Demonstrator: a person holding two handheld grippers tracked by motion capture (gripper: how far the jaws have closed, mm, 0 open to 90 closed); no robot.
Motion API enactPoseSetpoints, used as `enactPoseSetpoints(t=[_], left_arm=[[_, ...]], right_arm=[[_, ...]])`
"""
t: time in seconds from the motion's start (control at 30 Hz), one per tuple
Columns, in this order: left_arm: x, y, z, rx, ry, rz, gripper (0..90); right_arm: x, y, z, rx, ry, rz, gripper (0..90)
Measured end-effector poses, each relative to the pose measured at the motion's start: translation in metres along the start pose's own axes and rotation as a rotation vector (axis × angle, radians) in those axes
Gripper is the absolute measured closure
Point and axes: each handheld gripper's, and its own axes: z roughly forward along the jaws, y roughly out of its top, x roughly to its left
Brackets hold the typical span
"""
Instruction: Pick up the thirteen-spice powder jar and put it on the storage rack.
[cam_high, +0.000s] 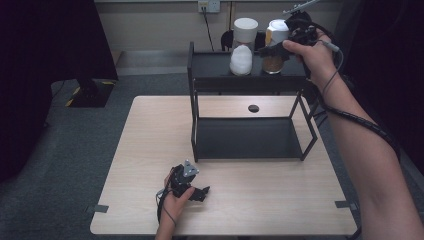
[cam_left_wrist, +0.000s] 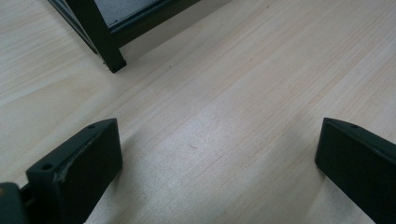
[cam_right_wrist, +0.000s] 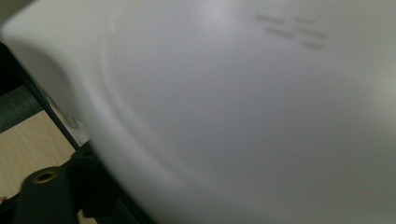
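Observation:
A jar of brown contents with a white lid stands on the top shelf of a black rack. Beside it, to the left, is a jar of white contents. My right gripper is up against the brown jar from the right, at lid height. In the right gripper view the white lid looms blurred and very close, with one black finger at the lower left; whether the pads press on the jar is hidden. My left gripper rests on the wooden table, open and with nothing in it.
The rack stands at the back middle of the table, with a lower shelf between thin black legs. One rack leg is just ahead of the left gripper. A dark round hole sits in the tabletop behind the rack.

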Motion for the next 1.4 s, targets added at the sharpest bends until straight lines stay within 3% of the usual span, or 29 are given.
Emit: enactPoseSetpoints(t=[0.27, 0.6, 1.23, 1.4], left_arm=[[0.0, 0.0, 0.0, 0.0, 0.0, 0.0, 0.0], [0.0, 0.0, 0.0, 0.0, 0.0, 0.0, 0.0], [0.0, 0.0, 0.0, 0.0, 0.002, -0.001, 0.0], [0.0, 0.0, 0.0, 0.0, 0.002, -0.001, 0.0]], right_arm=[[0.008, -0.011, -0.008, -0.027, -0.029, 0.03, 1.0], [0.017, -0.031, -0.023, -0.06, -0.044, 0.085, 0.7], [0.048, -0.068, -0.037, -0.091, -0.065, 0.067, 1.3], [0.055, -0.08, -0.038, -0.102, -0.044, 0.066, 2.6]])
